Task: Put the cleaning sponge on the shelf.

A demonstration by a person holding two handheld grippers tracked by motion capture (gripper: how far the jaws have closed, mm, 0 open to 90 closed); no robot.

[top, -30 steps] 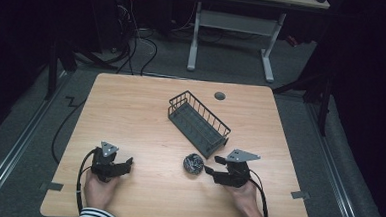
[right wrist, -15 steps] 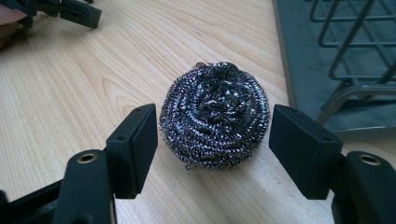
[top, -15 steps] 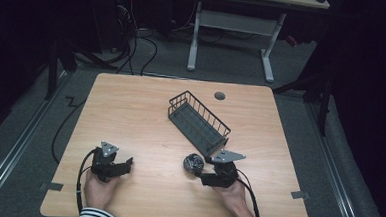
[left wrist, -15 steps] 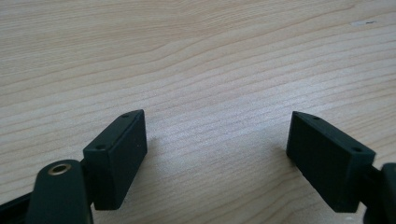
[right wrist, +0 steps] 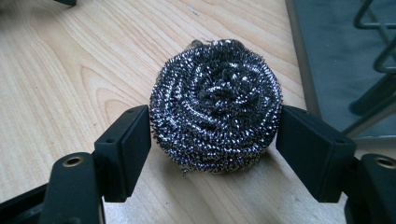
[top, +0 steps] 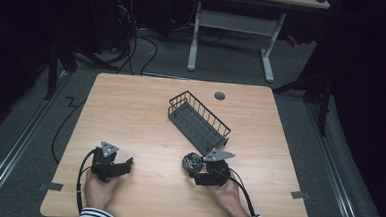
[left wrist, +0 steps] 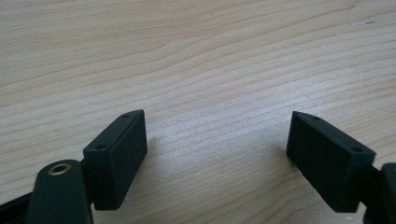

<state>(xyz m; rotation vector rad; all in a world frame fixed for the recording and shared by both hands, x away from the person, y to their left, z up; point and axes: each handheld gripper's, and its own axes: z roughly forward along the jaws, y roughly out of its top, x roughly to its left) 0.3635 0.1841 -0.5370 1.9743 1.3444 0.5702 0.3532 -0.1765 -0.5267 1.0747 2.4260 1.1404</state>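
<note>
A round steel-wool scourer [top: 191, 161] [right wrist: 215, 105] lies on the wooden table [top: 130, 115] near the front, just below the wire basket [top: 201, 111]. My right gripper [top: 196, 168] [right wrist: 215, 140] points left at the scourer. Its jaws have just been opening and now stand wide, one pad at each side of the ball, at most brushing its wire. My left gripper [top: 124, 165] [left wrist: 217, 140] rests at the front left, open, with bare wood between its pads.
The dark wire basket with a grey floor [right wrist: 327, 56] lies at a slant in the middle of the table, close to the right of the scourer. A round cable hole [top: 219, 96] sits at the far edge. Desk legs and cables stand beyond the table.
My right gripper has slid left and a little lower, up to the scourer, so the ball now lies between its jaws. The left gripper has stayed put.
</note>
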